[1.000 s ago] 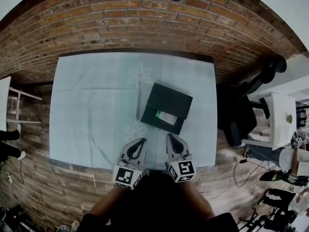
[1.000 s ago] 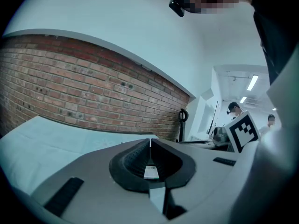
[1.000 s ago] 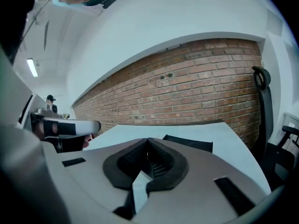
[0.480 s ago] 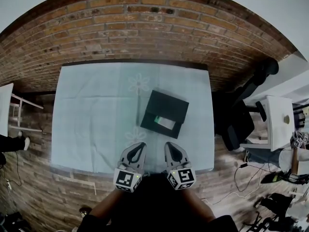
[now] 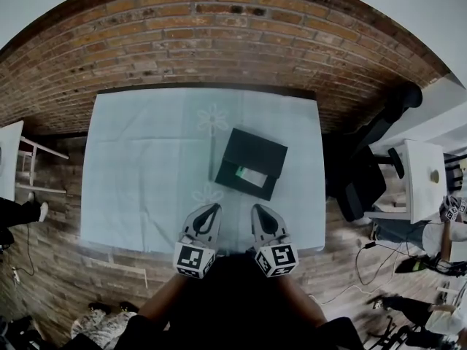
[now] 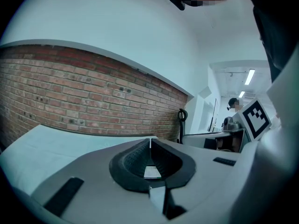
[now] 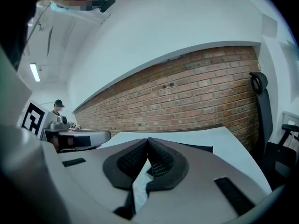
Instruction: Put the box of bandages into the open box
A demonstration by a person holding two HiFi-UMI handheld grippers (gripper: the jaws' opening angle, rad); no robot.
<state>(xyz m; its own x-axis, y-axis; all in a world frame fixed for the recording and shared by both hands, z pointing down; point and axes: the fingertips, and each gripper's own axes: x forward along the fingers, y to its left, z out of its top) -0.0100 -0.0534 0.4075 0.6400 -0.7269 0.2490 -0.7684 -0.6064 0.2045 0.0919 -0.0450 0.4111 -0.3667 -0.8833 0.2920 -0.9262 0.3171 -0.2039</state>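
A black open box [image 5: 257, 152] lies on the pale blue tablecloth [image 5: 139, 166], right of the middle. Inside it, at its near side, rests the white and green box of bandages [image 5: 251, 176]. My left gripper [image 5: 211, 208] and my right gripper [image 5: 259, 210] hover side by side over the table's front edge, just short of the black box. Both are shut, with nothing between their jaws. In the left gripper view the left gripper's [image 6: 149, 141] tips meet. In the right gripper view the right gripper's [image 7: 148, 141] tips meet too, and the black box [image 7: 198, 148] shows behind them.
A brick wall [image 5: 219, 42] runs behind the table. A black office chair [image 5: 372, 152] stands close to the table's right edge, with a white side table [image 5: 423, 181] beyond it. Cables lie on the floor at the right. A person's feet [image 5: 95, 319] show at bottom left.
Both grippers stay shut near the front edge. The black box and the bandages lie as before. The head view has shifted slightly, and feet have come into view at bottom left.
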